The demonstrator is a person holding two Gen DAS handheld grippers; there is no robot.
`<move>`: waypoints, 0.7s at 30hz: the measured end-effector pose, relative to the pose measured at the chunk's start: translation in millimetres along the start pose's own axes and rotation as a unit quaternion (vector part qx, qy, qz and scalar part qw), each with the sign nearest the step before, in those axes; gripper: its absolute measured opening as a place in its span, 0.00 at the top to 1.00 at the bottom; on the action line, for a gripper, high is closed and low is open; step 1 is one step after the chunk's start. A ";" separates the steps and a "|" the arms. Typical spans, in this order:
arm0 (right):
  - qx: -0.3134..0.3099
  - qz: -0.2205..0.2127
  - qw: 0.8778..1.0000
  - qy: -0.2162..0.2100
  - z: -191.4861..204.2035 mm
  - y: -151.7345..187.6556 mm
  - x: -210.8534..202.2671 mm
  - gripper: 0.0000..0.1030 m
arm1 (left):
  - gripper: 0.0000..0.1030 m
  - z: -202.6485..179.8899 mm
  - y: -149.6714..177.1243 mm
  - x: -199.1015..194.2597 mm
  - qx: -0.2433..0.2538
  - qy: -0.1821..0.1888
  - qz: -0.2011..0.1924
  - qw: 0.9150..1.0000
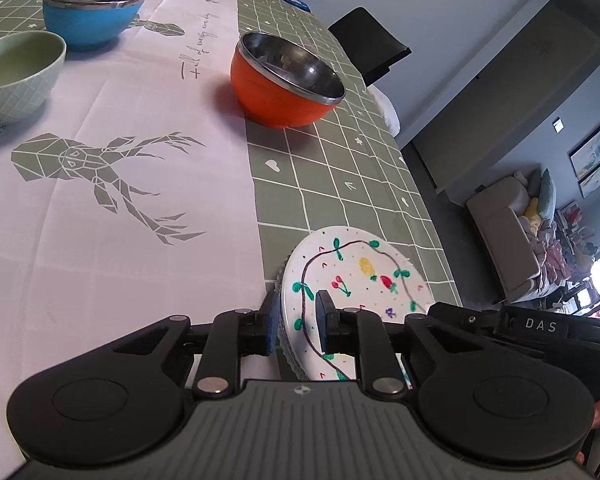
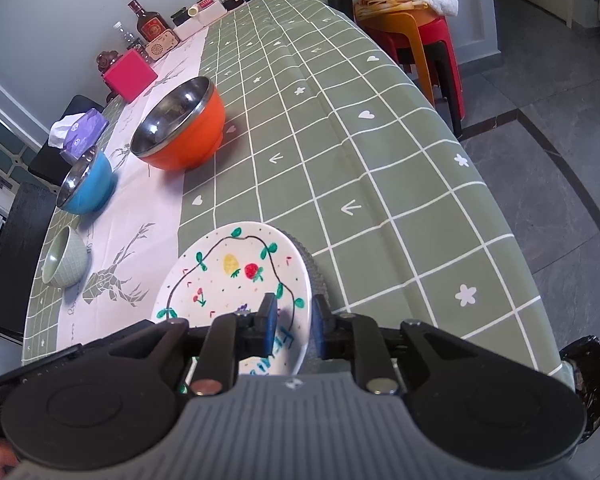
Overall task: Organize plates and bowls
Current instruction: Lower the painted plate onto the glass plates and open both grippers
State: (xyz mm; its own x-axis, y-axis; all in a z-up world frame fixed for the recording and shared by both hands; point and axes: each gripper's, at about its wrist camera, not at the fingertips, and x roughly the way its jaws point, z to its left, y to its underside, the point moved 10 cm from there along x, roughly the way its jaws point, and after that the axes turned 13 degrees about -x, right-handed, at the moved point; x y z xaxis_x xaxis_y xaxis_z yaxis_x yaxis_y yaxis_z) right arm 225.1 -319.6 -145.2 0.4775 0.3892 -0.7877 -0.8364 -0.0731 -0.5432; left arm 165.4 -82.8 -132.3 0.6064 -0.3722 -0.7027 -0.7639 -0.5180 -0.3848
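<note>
A white plate [image 1: 360,276] [image 2: 228,280] painted with fruit lies on a grey textured plate [image 2: 314,268] near the table's front edge. My left gripper [image 1: 298,316] grips the stack's left rim, one pad on the white face and one against the grey edge. My right gripper [image 2: 294,320] straddles the right rim, its jaws slightly apart, with a gap between the outer pad and the rim. Farther back stand an orange bowl [image 1: 284,84] [image 2: 188,132], a blue bowl [image 1: 92,12] [image 2: 88,188] and a pale green bowl [image 1: 16,76] [image 2: 66,264], all upright and empty.
The table [image 2: 380,160] wears a green checked cloth with a white runner. A pink box [image 2: 130,74], a tissue pack [image 2: 84,128] and bottles [image 2: 150,24] line the far end. Stacked stools [image 2: 420,40] and a black chair [image 1: 368,44] stand beside the table.
</note>
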 end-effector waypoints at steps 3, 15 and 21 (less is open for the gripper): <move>-0.020 -0.024 0.999 0.023 -2.2 -7.0 -8.1 0.75 | 0.80 1.4 -1.4 0.8 -0.001 0.000 0.003 1.000; 0.064 0.037 0.997 -0.023 -13.5 11.0 10.8 0.65 | 0.80 10.4 3.9 11.5 -0.036 0.008 0.031 0.999; 0.095 0.062 0.992 -0.049 -9.8 20.6 20.9 0.73 | 0.80 13.8 5.2 17.6 -0.054 0.014 0.038 0.998</move>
State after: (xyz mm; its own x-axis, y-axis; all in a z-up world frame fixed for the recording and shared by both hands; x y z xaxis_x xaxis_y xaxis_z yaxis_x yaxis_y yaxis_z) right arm 220.5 -321.9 -175.7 0.3475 0.4768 -0.8074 -0.9271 0.0458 -0.3720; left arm 169.1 -81.4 -154.9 0.5551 -0.4330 -0.7102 -0.7803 -0.5668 -0.2644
